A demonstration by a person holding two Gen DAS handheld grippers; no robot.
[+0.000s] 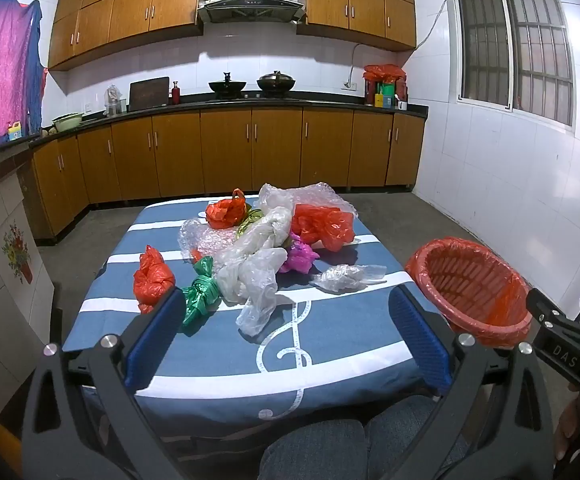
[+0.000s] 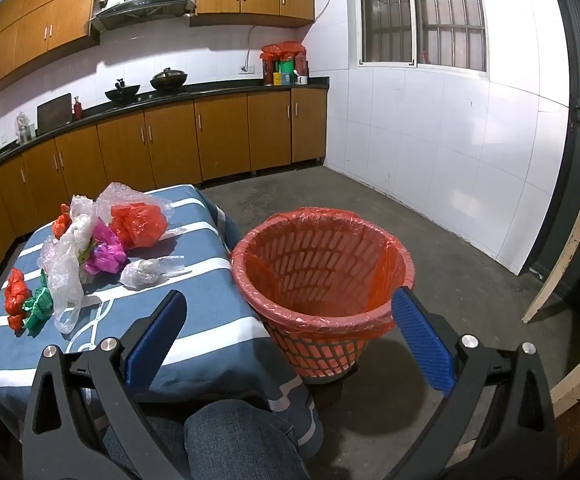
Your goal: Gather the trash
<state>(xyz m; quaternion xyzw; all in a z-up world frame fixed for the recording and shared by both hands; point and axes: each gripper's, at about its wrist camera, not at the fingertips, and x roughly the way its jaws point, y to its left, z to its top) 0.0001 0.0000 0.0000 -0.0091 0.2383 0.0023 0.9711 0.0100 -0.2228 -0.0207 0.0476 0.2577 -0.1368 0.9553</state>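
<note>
Left claw (image 1: pixel 286 334) gapes before bags (image 1: pixel 250 248).

Trash pile (image 1: pixel 266 236): crumpled plastic bags heaped on the blue striped cloth, mostly toward the far middle.
Red bags: one knotted (image 1: pixel 152 278) at near left; one (image 1: pixel 226 210) at the far side; one loose (image 1: pixel 322 224) at far right of the heap.
Green bag (image 1: pixel 200 294): twisted, just right of the near red one.
Clear bags (image 1: pixel 254 272): long, rumpled, running toward the near edge.
Pink bag (image 1: pixel 300 258): small, right of the clear ones.
Small clear bag (image 1: pixel 346 278): apart, right.
Bubble wrap (image 1: pixel 314 196): far side.
Basket (image 2: pixel 322 280): red slotted bin lined with a red bag, upright, empty, right of the table.
</note>
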